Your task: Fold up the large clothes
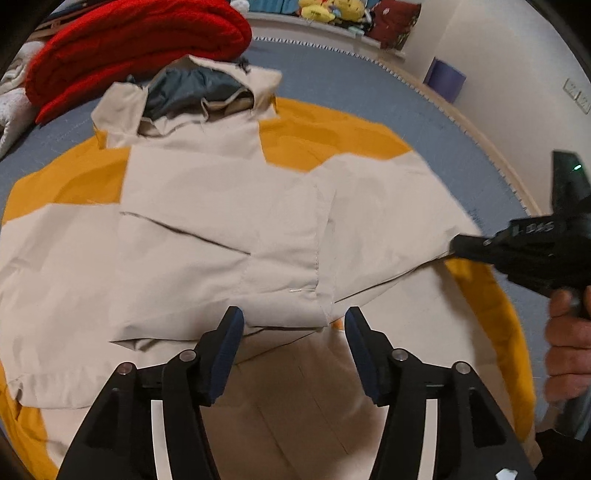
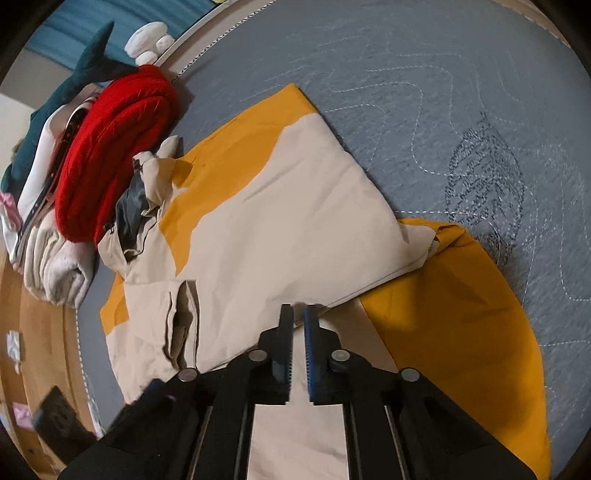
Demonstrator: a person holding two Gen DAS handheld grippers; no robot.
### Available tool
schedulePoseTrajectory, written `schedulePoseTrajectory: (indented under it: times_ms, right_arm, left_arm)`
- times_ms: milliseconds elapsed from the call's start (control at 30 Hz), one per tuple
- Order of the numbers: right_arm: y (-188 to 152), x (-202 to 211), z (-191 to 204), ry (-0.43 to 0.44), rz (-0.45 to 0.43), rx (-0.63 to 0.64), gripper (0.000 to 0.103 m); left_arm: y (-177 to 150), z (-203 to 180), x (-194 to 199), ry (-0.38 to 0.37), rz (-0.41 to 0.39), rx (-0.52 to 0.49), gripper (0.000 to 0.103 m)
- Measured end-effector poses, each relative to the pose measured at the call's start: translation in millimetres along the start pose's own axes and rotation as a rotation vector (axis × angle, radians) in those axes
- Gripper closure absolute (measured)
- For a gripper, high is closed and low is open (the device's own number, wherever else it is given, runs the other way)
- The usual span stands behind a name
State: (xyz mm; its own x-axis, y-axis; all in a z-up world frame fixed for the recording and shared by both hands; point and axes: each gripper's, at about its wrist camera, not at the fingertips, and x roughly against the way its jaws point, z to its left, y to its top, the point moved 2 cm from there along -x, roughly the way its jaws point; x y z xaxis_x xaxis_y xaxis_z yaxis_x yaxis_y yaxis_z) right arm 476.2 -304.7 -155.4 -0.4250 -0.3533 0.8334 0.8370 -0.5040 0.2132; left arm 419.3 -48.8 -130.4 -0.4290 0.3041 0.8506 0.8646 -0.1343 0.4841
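A beige and orange hooded jacket (image 1: 221,221) lies spread on a grey quilted bed; its hood with dark lining (image 1: 192,92) points away. It also shows in the right wrist view (image 2: 277,229). My left gripper (image 1: 293,321) is open and empty just above the jacket's folded lower edge. My right gripper (image 2: 299,310) has its jaws nearly closed at the folded sleeve's edge; in the left wrist view (image 1: 458,247) its tip touches the beige sleeve edge at the right. Whether cloth is pinched is unclear.
A folded red knit garment (image 1: 140,48) sits on a stack of folded clothes (image 2: 55,266) beyond the hood. Plush toys (image 1: 328,11) line the far edge. Grey bedspread (image 2: 443,92) lies to the right of the jacket.
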Motion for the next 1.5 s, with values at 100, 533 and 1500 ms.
schedulePoseTrajectory:
  times_ms: [100, 533, 1500]
  right_arm:
    - [-1.5, -2.0, 1.6, 0.012, 0.002, -0.012, 0.102]
    - [-1.6, -10.8, 7.5, -0.011, 0.023, -0.001, 0.1]
    - [-1.5, -17.2, -3.5, -0.042, -0.004, -0.049, 0.07]
  left_arm:
    - [-2.9, -2.8, -10.0, 0.037, 0.02, -0.018, 0.047]
    - [11.1, 35.0, 69.5, 0.041, -0.126, 0.128, 0.095]
    - [-68.7, 265.6, 87.1, -0.127, -0.066, 0.936, 0.063]
